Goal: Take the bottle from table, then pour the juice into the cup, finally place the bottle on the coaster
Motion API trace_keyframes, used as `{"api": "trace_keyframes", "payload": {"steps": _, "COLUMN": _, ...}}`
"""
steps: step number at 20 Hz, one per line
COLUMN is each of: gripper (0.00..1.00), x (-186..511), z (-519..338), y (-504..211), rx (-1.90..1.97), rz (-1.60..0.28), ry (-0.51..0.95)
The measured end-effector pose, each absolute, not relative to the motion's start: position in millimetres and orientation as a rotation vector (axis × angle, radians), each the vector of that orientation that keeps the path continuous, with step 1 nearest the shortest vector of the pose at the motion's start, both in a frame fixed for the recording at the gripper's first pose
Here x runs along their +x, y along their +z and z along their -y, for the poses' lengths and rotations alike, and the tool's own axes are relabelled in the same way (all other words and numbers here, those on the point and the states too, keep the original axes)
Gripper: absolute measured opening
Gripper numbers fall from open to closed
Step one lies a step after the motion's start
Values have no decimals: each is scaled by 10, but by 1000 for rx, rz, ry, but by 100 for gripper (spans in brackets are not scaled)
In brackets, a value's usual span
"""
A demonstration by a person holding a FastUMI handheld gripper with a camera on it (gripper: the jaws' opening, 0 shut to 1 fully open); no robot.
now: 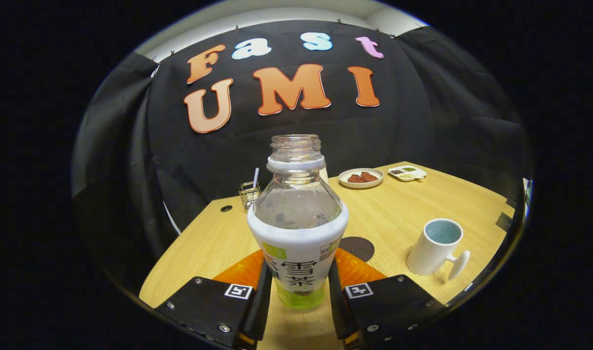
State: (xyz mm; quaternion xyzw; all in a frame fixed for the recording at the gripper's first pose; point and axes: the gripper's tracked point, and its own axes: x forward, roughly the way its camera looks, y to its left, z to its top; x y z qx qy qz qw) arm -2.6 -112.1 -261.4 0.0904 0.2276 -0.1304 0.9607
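Clear plastic forms the uncapped bottle (298, 221), which we find upright between the fingers of the hand-held gripper (299, 296), both pressed against its labelled lower body. Beyond the right finger a dark round coaster (358, 247) lies on the wooden surface (393, 214). Further right stands a white cup (435, 246), well apart from the bottle.

A light wooden table (398, 209) stands before black cloth walls (131, 160) under a pale ceiling (277, 9).
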Motion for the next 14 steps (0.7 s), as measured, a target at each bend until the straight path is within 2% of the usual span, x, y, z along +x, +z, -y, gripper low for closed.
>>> {"api": "trace_keyframes", "payload": {"steps": 14, "gripper": 54, "x": 195, "z": 1453, "y": -2249, "rx": 684, "rz": -319, "ry": -291}}
